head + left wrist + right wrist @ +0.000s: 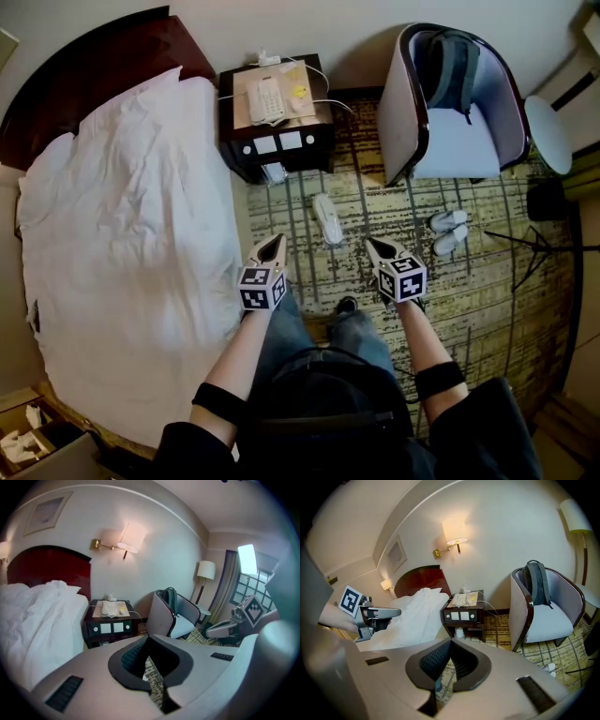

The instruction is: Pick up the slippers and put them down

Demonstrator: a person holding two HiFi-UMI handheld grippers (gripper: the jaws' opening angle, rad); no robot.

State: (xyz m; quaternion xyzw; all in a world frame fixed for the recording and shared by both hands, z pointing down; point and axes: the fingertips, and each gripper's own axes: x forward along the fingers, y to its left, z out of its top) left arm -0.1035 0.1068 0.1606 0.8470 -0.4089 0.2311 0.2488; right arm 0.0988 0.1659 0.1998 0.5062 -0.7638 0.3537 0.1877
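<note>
bed [122,234]: lying left of the left claw, its white cover rumpled.
left claw [273,242]: jaws pressing together, gripping nothing; hanging over the carpet [487,300], tilting down.
nightstand [281,142]: standing ahead of the left claw, with a phone [265,98] sitting on top.
single slipper [327,219]: lying on the carpet just ahead of both claws, between them, touching neither.
right claw [374,246]: jaws meeting with nothing between them; hovering beside the left claw, tilting down.
slipper pair [448,232]: lying side by side on the carpet, ahead and right of the right claw, well apart from it.
armchair [469,141]: standing beyond the slipper pair, ahead-right of the right claw, with a backpack [453,70] leaning in it.
</note>
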